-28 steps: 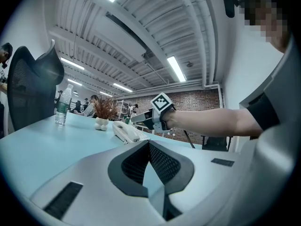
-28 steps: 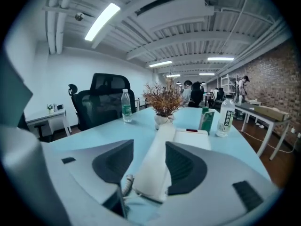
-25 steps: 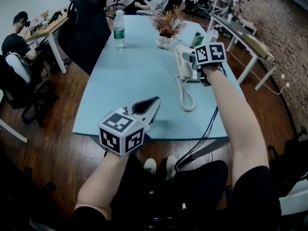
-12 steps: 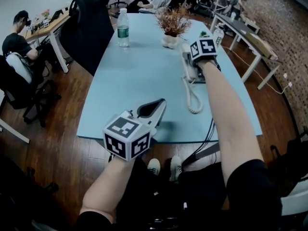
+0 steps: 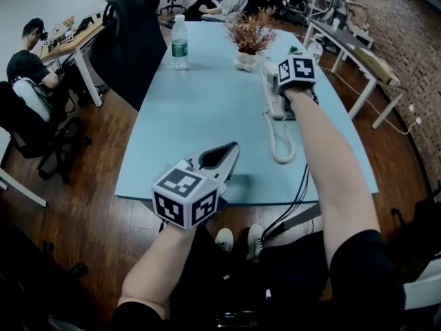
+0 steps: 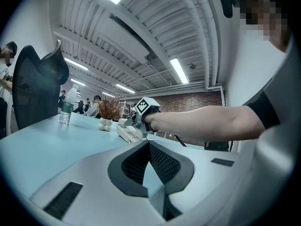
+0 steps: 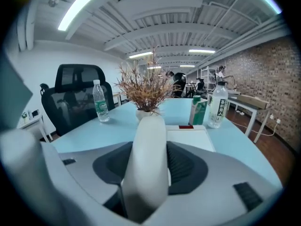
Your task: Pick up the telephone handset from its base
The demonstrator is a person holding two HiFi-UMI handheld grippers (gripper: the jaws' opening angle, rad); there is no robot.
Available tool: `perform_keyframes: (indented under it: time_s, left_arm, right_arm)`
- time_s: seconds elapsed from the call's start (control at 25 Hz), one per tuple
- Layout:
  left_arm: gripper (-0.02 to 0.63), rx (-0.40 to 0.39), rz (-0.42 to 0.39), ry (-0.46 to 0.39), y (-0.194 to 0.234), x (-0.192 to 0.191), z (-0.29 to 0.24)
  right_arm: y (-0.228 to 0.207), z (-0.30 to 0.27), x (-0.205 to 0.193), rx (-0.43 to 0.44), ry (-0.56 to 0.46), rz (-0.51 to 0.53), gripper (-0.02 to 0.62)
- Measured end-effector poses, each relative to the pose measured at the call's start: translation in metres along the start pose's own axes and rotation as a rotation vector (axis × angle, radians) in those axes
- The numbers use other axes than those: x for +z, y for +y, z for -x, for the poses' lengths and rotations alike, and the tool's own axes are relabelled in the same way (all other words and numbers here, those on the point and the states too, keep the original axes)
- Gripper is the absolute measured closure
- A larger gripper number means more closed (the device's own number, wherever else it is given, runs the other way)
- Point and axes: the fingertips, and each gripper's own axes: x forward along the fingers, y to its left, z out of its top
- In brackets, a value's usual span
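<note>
At the table's (image 5: 200,116) near edge the left gripper (image 6: 146,144) hovers empty, jaw tips together. Toward the right edge the right gripper (image 7: 149,147) is closing — pads on the white handset (image 7: 149,182), just before its base (image 7: 190,138); a potted plant (image 7: 146,91) stands beyond.

Desk (image 5: 200,123): light blue, long top. Directly on it: water bottle (image 5: 180,43) upright, far left; white vase (image 5: 246,62) with dried plant, far middle; telephone base (image 5: 276,105) near vase, coiled cord (image 5: 280,143) looping nearer; green carton (image 7: 198,111), clear bottle (image 7: 217,105) beyond.
</note>
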Motion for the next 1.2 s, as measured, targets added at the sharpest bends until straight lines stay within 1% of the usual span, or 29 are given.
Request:
perform_keyframes:
  time_s: [0.08,0.24,0.36,0.44,0.48,0.56,0.6,0.68,0.8,0.88,1.0,1.2]
  left_arm:
    - [0.611,0.002,-0.009,0.006,0.000,-0.001,0.000]
    - [0.611,0.000,-0.016,0.006,-0.003,0.000,0.000]
    - [0.611,0.001,-0.031,0.005,-0.007,0.003,0.001]
    - [0.611,0.004,-0.044,0.006,-0.009,0.004,0.002]
    - [0.611,0.004,-0.050,0.007,-0.010,0.004,0.002]
    - [0.611,0.001,-0.058,0.010,-0.013,0.004,0.001]
    - [0.611,-0.003,-0.057,0.012,-0.015,0.003,0.000]
    - [0.611,-0.019,-0.042,0.018,-0.018,0.000,-0.002]
    - [0.611,-0.056,0.014,0.022,-0.024,-0.006,-0.006]
    - [0.611,-0.056,0.009,0.026,-0.027,-0.007,-0.007]
    - [0.611,-0.061,-0.012,0.031,-0.034,-0.008,-0.009]
    - [0.611,-0.059,-0.046,0.035,-0.037,-0.008,-0.011]
  right_arm:
    - [0.004,0.017,0.007,0.057,-0.048,-0.039,0.356]
    - [0.017,0.067,0.013,0.214,-0.167,-0.147,0.357]
    - [0.028,0.118,0.004,0.335,-0.246,-0.186,0.357]
    - [0.035,0.158,-0.009,0.395,-0.291,-0.185,0.357]
    - [0.037,0.179,-0.015,0.407,-0.314,-0.158,0.357]
    - [0.036,0.222,-0.028,0.395,-0.360,-0.086,0.357]
    - [0.034,0.241,-0.037,0.386,-0.379,-0.075,0.357]
    - [0.030,0.275,-0.057,0.385,-0.410,-0.106,0.357]
    - [0.029,0.313,-0.089,0.427,-0.459,-0.188,0.357]
    - [0.032,0.335,-0.108,0.462,-0.495,-0.218,0.357]
    - [0.037,0.356,-0.131,0.497,-0.536,-0.235,0.357]
    - [0.042,0.348,-0.152,0.492,-0.496,-0.196,0.357]
